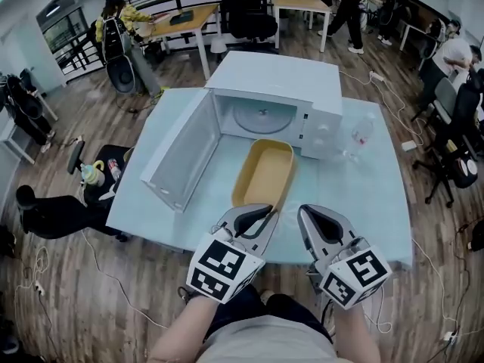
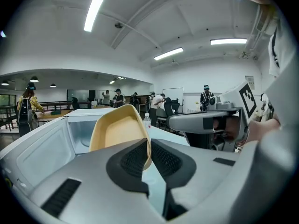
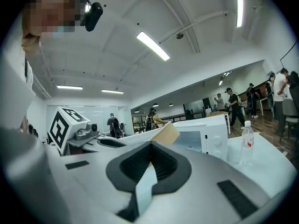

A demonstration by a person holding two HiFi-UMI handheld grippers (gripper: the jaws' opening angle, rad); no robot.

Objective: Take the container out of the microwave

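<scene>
The left gripper [image 1: 259,213] is clamped on the near rim of the yellow container [image 1: 265,171], which is clear of the open microwave [image 1: 281,78] with its long axis running near-to-far, while the right gripper [image 1: 311,216] sits just right of it, closed and empty.

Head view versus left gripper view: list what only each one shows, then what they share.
Only the head view: the wooden floor and the marker cube on the left hand-held gripper. Only the left gripper view: ceiling lights and that gripper's pads clamped on the rim of the yellow container. Both: the container, the open microwave, the water bottle and the right hand-held gripper.
</scene>
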